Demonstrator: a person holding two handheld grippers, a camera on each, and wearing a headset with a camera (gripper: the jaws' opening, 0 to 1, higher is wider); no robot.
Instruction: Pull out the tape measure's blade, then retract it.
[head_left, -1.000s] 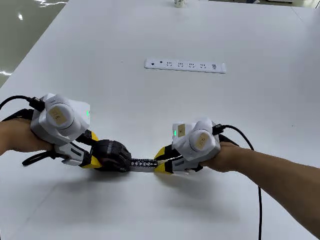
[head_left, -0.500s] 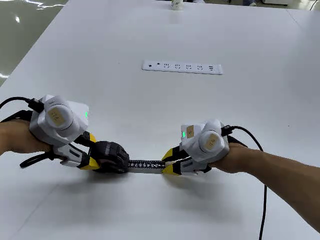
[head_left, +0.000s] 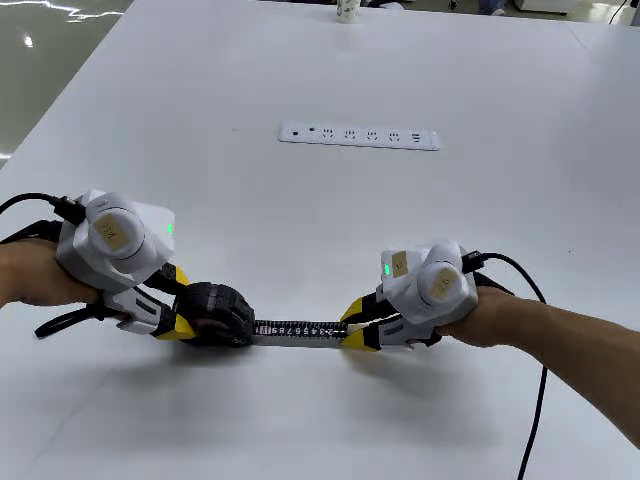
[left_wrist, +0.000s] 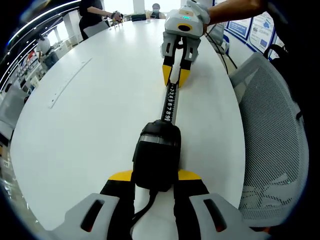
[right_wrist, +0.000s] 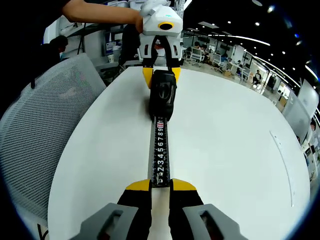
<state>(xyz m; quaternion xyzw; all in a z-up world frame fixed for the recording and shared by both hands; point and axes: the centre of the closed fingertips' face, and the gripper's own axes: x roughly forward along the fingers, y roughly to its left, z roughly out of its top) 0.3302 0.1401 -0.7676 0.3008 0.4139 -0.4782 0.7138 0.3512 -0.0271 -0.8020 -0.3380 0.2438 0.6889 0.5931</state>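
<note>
While left hand-held gripper (head_left: 186, 301) clamps tape measure (head_left: 220, 312), right hand-held gripper (head_left: 355, 325) pinches blade (head_left: 300, 328).

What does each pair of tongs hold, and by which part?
The left tongs grip the black tape measure case by its sides; the right tongs pinch the free end of its blade.

1. I am working in an open-plan office.
2. My work surface is a long white table (head_left: 300, 60) with a white power strip (head_left: 358, 135) lying on it.
3. A grey mesh-backed office chair (left_wrist: 272, 125) stands at the table's edge.
4. Beyond the table I see rows of workstations (right_wrist: 220, 57) under ceiling spotlights (right_wrist: 257, 10).
5. Posters (left_wrist: 252, 30) hang on a wall.
6. People (left_wrist: 95, 12) are near the table's far end.
7. The floor (head_left: 40, 50) is glossy and reflects the lights.
</note>
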